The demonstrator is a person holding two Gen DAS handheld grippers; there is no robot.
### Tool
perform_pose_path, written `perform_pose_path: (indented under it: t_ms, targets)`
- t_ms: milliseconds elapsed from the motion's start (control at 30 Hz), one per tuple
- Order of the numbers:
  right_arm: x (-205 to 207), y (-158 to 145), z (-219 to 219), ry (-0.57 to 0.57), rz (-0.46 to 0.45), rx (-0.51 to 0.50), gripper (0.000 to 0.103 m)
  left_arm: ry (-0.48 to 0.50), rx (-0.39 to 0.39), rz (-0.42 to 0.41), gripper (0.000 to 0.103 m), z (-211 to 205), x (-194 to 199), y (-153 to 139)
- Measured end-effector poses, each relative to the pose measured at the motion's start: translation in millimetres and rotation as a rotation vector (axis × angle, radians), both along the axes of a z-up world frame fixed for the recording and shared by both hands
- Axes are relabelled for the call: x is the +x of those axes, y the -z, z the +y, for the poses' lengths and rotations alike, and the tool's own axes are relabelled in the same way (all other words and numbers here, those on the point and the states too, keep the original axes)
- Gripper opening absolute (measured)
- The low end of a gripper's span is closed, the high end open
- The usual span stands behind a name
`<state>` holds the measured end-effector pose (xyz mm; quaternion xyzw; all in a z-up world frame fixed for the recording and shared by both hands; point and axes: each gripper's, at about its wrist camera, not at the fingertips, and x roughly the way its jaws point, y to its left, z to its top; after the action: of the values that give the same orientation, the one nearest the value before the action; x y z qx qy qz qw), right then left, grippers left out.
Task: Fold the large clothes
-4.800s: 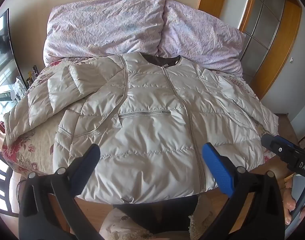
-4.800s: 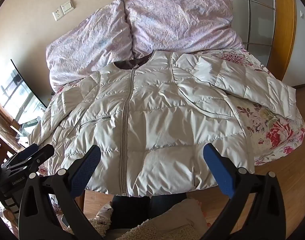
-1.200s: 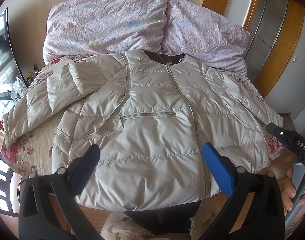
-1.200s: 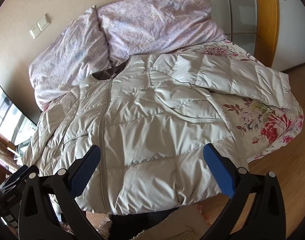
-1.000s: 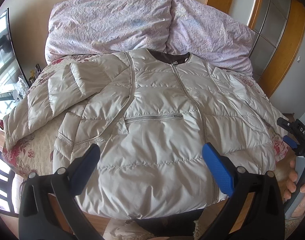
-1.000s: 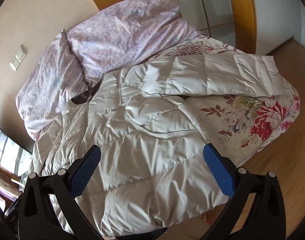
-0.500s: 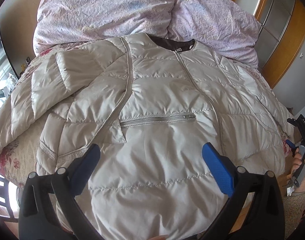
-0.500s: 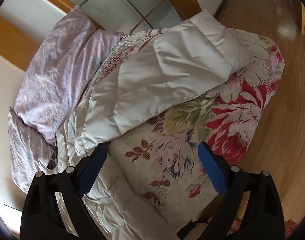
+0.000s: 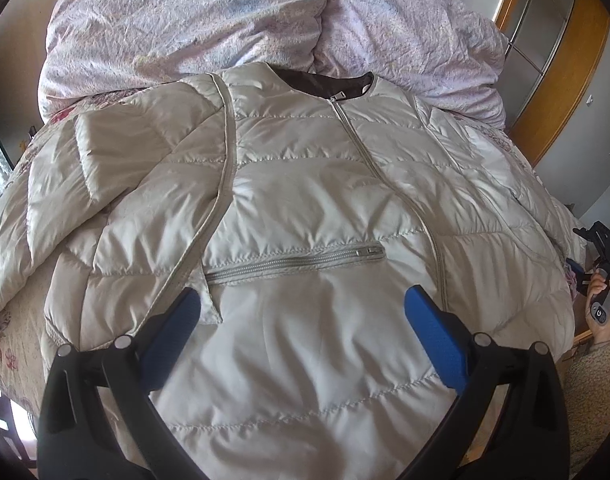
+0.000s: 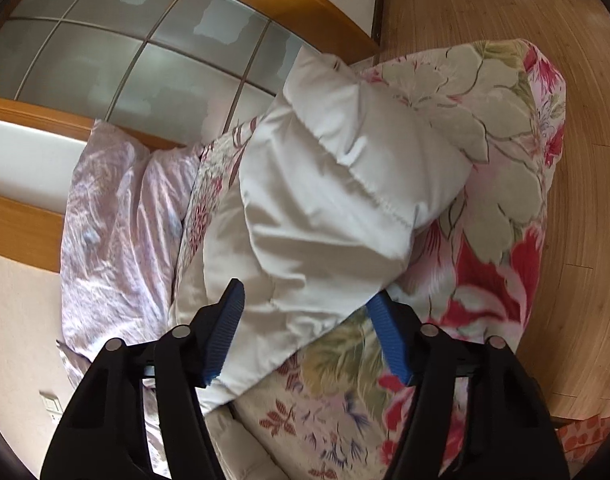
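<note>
Cream quilted jacket (image 9: 305, 208) lies zipped, front up, across the floral bed (image 10: 501, 184) below two lilac pillows (image 9: 209, 16). The left gripper (image 9: 301, 312) hovers over its hem, jaws wide. The right gripper (image 10: 305, 320) straddles the sleeve (image 10: 345, 184), jaws just closing, pads not visibly pressing.

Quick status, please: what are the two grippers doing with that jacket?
Left gripper open above jacket front. Right gripper closing around sleeve, grip unconfirmed. Nothing in the way.
</note>
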<state>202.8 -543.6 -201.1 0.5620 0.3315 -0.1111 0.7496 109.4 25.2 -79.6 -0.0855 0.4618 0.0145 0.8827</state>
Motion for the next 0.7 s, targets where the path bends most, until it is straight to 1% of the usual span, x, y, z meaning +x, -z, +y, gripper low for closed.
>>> perform_pose_path:
  t_ms: [33,67,100,133,200,300,367,467,567,700]
  targets:
    - [2,1,-2,0.009,0.001,-0.005,0.056,-0.001,0.004,0.004,0.101,0,2,1]
    - [6,1,-3,0.015,0.005,-0.012,0.051,-0.002,0.005,0.008,0.101,0,3,3]
    - [7,2,-4,0.021,0.01,-0.02,0.043,-0.005,0.006,0.01,0.101,0,3,4]
    - [8,3,-5,0.023,0.021,-0.029,0.038,-0.01,0.01,0.012,0.101,1,4,5]
    - [12,4,-7,0.019,0.037,-0.047,0.022,-0.023,0.026,0.006,0.101,3,3,6]
    - [13,-2,-6,0.018,0.03,-0.1,0.012,-0.041,0.048,-0.006,0.101,7,2,6]
    - [17,-15,-1,0.008,0.021,-0.169,0.01,-0.048,0.041,-0.016,0.101,11,1,6]
    - [22,-45,11,-0.02,-0.012,-0.283,0.009,-0.055,0.006,-0.026,0.101,18,-3,5]
    - [29,-85,33,-0.076,-0.085,-0.38,0.009,-0.069,-0.032,-0.034,0.101,26,-6,6]
    - [38,-136,81,-0.207,-0.214,-0.473,0.009,-0.086,-0.074,-0.052,0.101,35,-12,5]
